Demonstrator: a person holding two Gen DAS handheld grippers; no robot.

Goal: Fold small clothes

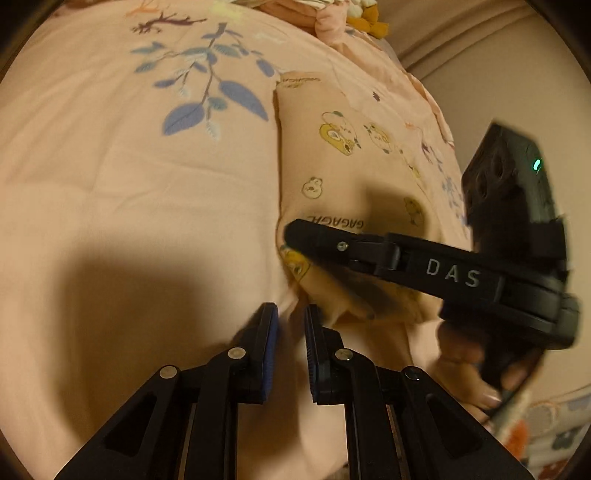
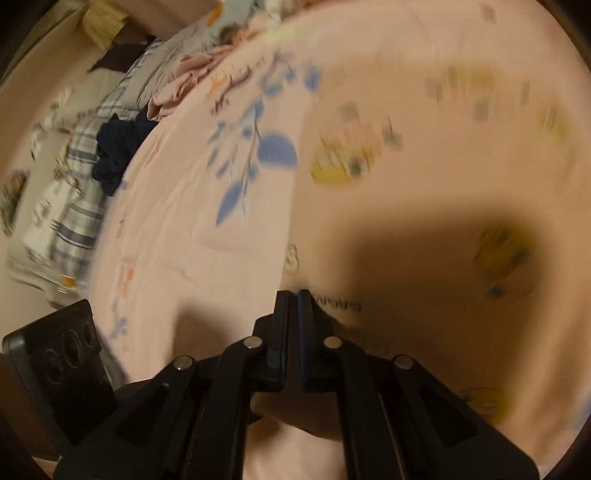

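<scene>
A small pink garment (image 1: 343,166) printed with yellow cartoon animals and "GAGAGA" lettering lies on a pink bedspread (image 1: 110,192). My left gripper (image 1: 291,314) is open a little, with the garment's lower left corner between its fingers. My right gripper (image 1: 291,234) comes in from the right, shut on the garment's left edge. In the right wrist view the right gripper (image 2: 294,295) is shut, with the garment (image 2: 424,184) pinched at its tips; the picture is blurred.
The bedspread has a blue leaf print (image 1: 207,92). More pink cloth and a yellow toy (image 1: 365,18) lie at the far end. In the right wrist view, a dark garment (image 2: 118,155) and plaid bedding (image 2: 74,206) lie at the left.
</scene>
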